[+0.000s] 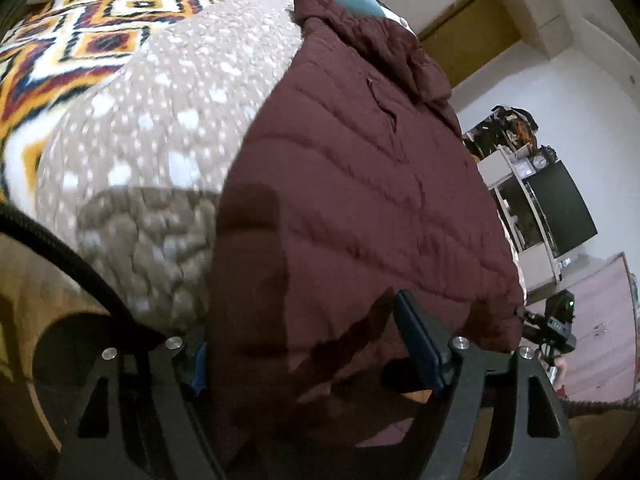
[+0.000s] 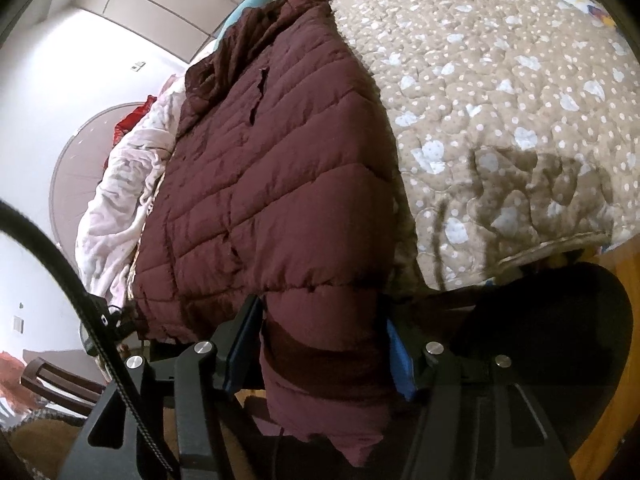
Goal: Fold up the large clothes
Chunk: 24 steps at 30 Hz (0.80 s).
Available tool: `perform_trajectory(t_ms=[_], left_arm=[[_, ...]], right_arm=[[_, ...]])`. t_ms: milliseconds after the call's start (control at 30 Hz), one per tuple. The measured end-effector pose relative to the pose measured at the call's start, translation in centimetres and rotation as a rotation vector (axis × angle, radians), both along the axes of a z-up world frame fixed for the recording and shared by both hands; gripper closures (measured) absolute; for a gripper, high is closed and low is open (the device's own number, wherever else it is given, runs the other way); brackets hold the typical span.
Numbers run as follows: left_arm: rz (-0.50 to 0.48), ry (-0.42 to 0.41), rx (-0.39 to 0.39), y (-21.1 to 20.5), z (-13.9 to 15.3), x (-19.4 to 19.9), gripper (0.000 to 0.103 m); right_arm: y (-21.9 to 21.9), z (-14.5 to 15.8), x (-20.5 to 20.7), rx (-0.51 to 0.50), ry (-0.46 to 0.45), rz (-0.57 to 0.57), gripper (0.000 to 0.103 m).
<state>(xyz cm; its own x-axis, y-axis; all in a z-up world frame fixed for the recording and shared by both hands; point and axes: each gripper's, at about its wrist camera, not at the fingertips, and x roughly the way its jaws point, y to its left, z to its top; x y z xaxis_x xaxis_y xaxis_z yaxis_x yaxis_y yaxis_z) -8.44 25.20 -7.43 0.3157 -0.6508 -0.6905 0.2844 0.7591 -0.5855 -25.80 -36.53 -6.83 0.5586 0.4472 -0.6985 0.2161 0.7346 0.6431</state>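
Observation:
A dark maroon quilted puffer jacket (image 1: 360, 184) lies lengthwise on the bed, its collar at the far end and its hem hanging over the near edge. My left gripper (image 1: 304, 340) has its jaws wide apart, with the jacket's hem draped between the blue-padded fingers (image 1: 420, 344). In the right wrist view the same jacket (image 2: 272, 168) fills the middle. My right gripper (image 2: 320, 340) also stands wide, and a hanging part of the hem sits between its fingers (image 2: 400, 356). I cannot tell if either gripper pinches the fabric.
The bed has a tan quilt with white spots (image 1: 168, 100) and a patterned orange and white blanket (image 1: 80, 32) beyond. A pink blanket (image 2: 124, 184) lies beside the jacket. A shelf with a dark screen (image 1: 560, 208) stands by the wall. Wood floor (image 2: 608, 420) shows below.

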Motion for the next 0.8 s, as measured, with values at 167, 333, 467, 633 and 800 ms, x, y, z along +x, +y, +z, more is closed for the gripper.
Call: perform_trajectory(t_ms=[167,333,467,633,800], left_arm=[[0.061,0.023,0.036,0.0,0.1,-0.6,0.062],[0.093,-0.024,0.108,0.0,3.0,-1.8,0.087],[0.109,-0.065,0.075,0.1,6.8,-2.6,0.089],[0.127,-0.15,0.014,-0.5,13.8,-0.7,0.09],[0.157,-0.238,0.056,-3.8,19.8,6.6,0.09]], right_arm=[[0.2,0.5,0.0,-0.016,-0.004,0.018,0.04],[1.8,2.0,0.1,-0.113,-0.015,0.025,0.059],[2.2,4.1,0.0,-0.104,-0.062,0.03,0.071],[1.6,10.8,0.7,-0.018,-0.224,0.064,0.075],[-0.1,17.4,5.6,-0.017,-0.353,0.062,0.075]])
